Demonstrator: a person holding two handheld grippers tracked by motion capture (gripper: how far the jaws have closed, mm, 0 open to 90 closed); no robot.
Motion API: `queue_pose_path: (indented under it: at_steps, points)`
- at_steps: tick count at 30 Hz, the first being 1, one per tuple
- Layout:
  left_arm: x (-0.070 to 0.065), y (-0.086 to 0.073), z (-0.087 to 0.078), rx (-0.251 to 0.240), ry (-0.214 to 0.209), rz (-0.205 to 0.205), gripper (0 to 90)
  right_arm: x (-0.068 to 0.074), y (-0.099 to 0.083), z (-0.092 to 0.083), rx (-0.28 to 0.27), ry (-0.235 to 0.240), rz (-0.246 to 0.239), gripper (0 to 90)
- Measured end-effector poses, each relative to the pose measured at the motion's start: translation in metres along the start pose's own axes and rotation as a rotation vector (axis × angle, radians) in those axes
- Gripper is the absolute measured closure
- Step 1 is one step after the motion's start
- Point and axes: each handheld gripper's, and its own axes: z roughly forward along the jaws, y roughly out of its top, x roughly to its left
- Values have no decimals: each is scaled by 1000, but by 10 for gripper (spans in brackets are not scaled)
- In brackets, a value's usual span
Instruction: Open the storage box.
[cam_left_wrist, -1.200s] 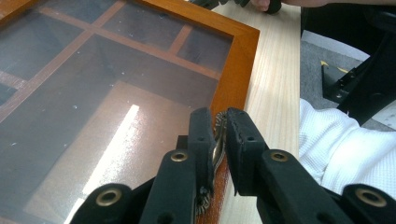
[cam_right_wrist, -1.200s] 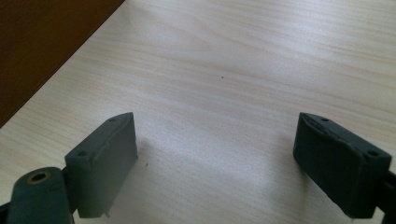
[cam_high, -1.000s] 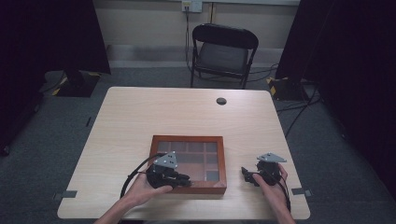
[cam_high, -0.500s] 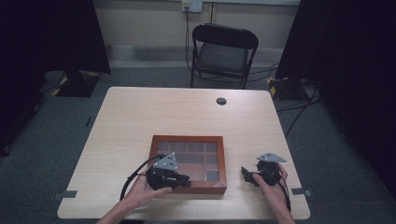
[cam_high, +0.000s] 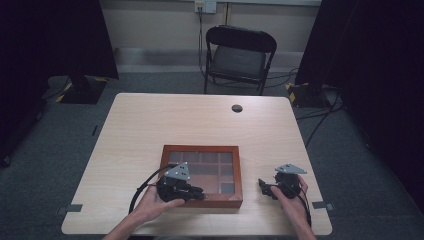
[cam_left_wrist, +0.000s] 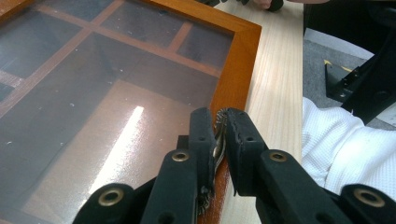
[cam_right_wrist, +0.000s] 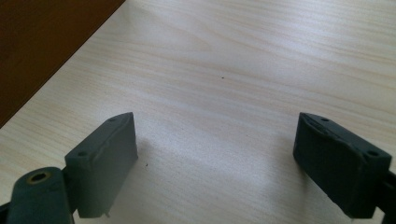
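High view: wooden box (cam_high: 202, 176) with a glass lid sits at the near middle of the table (cam_high: 150, 125), divided into compartments under the glass. Left gripper (cam_high: 196, 192) lies over the box's near edge, at about 6 o'clock on the frame. Right gripper (cam_high: 264, 187) rests on bare table at 3 o'clock from the box, apart from it.

Left gripper view: jaws nearly together, pinching a small metal catch (cam_left_wrist: 219, 133) that stands at the inner edge of the lid frame (cam_left_wrist: 236, 70). Catch looks thin, with a toothed or ridged rim; its exact shape is too small to tell. Glass reflects a light streak; the compartments seen through it look empty.

Right gripper view: jaws wide, nothing between them, only table surface below; the box side shows as a dark brown wedge at 10 o'clock.

Judgement: step in hand is the grasp on the lid catch, ahead of opening the box. Lid lies flat, not yet raised.

Next move calls for a lift that swings the near edge up about the far edge, where the hinge probably is. Grip is small and could slip; the right gripper may need to steady the box side against sliding.
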Motion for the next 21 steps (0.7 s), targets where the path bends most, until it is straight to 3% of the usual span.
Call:
queue_pose_path:
  at_steps: [21]
  points:
    - [2,14,-15,-34,-24,-23,810,0,0,0,0,0,1,129]
